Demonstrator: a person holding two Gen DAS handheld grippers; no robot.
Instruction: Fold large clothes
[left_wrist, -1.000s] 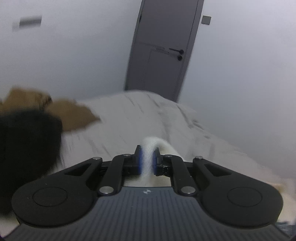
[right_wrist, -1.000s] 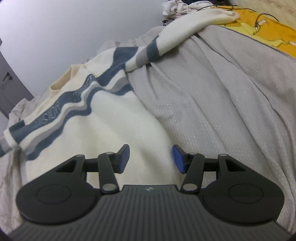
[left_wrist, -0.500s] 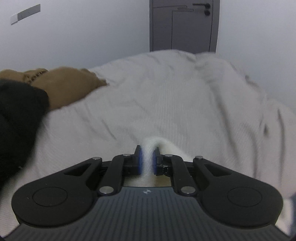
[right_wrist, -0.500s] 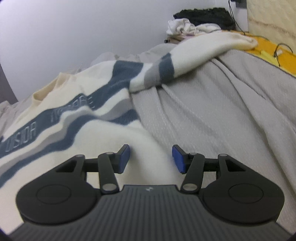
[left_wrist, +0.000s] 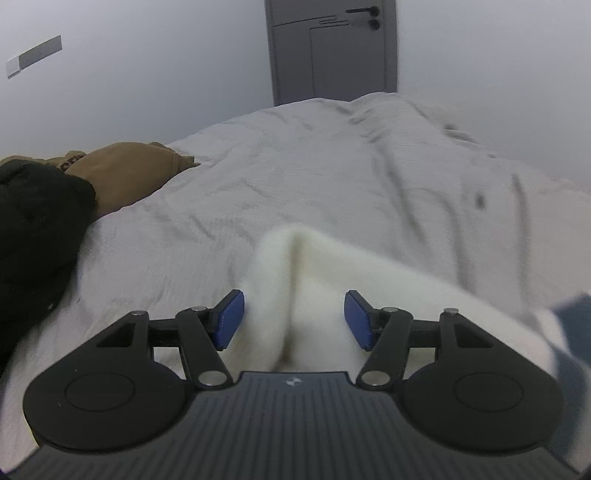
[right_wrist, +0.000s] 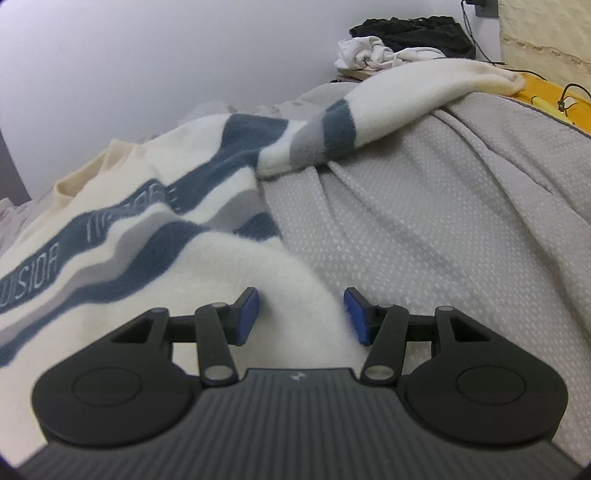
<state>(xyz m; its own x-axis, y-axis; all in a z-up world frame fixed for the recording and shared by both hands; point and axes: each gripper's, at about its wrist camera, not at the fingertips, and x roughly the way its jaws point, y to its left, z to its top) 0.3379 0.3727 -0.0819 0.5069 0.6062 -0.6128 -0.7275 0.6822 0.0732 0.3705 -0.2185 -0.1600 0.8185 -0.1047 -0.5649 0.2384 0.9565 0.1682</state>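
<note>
The left gripper (left_wrist: 293, 319) jaws are opening, releasing a sweater (right_wrist: 155, 221) fold between them onto the bed (right_wrist: 424, 221), while the right gripper (right_wrist: 301, 315) jaws straddle its hem unclenched, seemingly ready to grasp.

Cream blue-striped sweater (right_wrist: 155, 236) spread flat

Both wrist cameras look low across the bed (left_wrist: 295, 177), sharing the sweater (right_wrist: 229, 266).
</note>
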